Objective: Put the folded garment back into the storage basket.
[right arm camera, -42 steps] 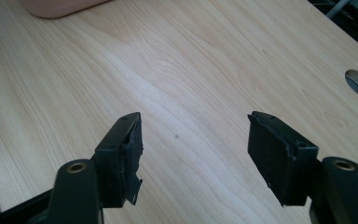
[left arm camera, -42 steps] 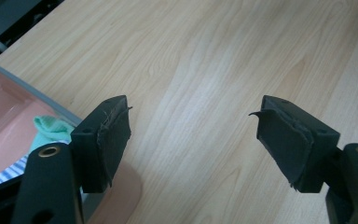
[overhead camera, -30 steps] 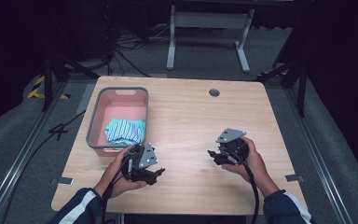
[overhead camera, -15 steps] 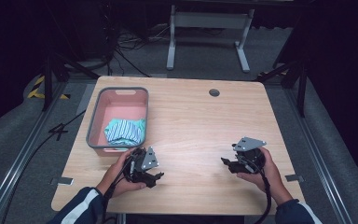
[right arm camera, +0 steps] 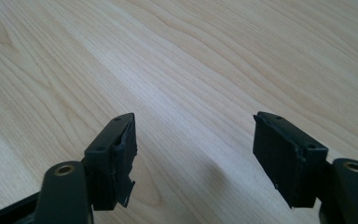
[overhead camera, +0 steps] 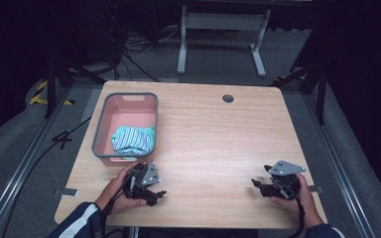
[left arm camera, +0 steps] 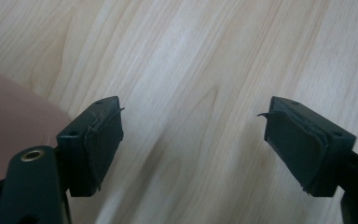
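Left gripper [overhead camera: 151, 188] sits low at the near-left edge of the table [overhead camera: 218, 144], just near of the pink basket [overhead camera: 101, 134]; its jaws have just been opening and stand apart with bare wood between the pads [left arm camera: 103, 140]. Right gripper [overhead camera: 270, 186] is at the near-right, well apart from the left one, its jaws likewise just widened, pads [right arm camera: 123, 151] with nothing between them but tabletop. Neither holds anything. The striped cloth [overhead camera: 133, 139] lies bunched inside the basket at its near end, clear of both grippers. My read: the cloth-in-basket work looks done, and this is a parking or reset step, both hands low at the near edge with jaws released. If more handling is meant, the left gripper is the obvious one: go far over the near rim of the basket, come down on the cloth with jaws wide, and pinch a fold high enough not to catch the basket wall. The right has a long way across.
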